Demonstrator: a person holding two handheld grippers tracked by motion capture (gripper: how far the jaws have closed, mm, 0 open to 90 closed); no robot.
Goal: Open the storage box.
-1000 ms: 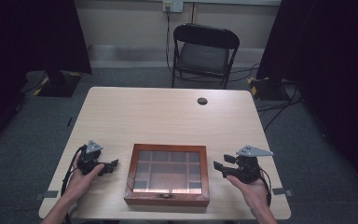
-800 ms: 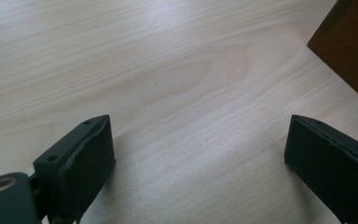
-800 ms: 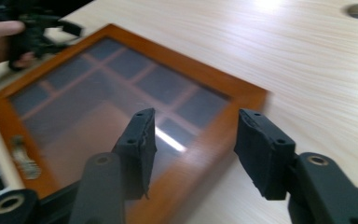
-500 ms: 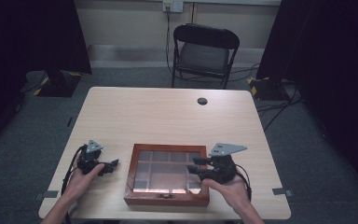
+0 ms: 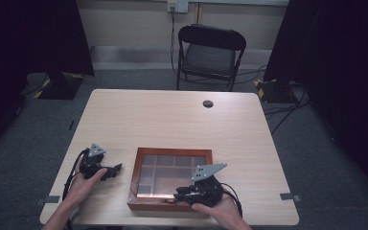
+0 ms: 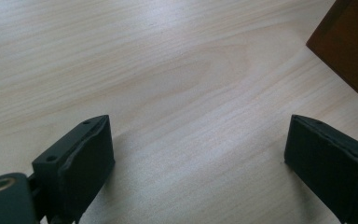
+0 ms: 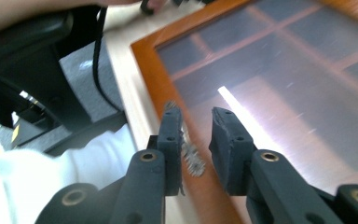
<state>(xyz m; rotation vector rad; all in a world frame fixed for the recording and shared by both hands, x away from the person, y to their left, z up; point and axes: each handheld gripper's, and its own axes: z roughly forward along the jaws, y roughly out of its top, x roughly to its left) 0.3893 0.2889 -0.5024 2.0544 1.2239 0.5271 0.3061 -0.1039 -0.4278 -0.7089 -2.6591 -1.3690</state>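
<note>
Wooden box (image 5: 171, 178) with glass lid lies shut on tabletop (image 5: 172, 120), between both tools. Right tool (image 5: 184, 191) at box's near edge, jaws narrow, small gap, straddling metal clasp (image 7: 186, 147), likely to unlatch lid. Right hand (image 5: 218, 211) low, pointing sideways along front edge. Left tool (image 5: 116, 168) beside box, jaws wide, empty, resting low over tabletop.

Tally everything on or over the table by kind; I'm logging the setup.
Wooden box with glass lid: 1
Handheld grippers: 2, the left gripper and the right gripper
Round black grommet: 1
Total: 4
</note>
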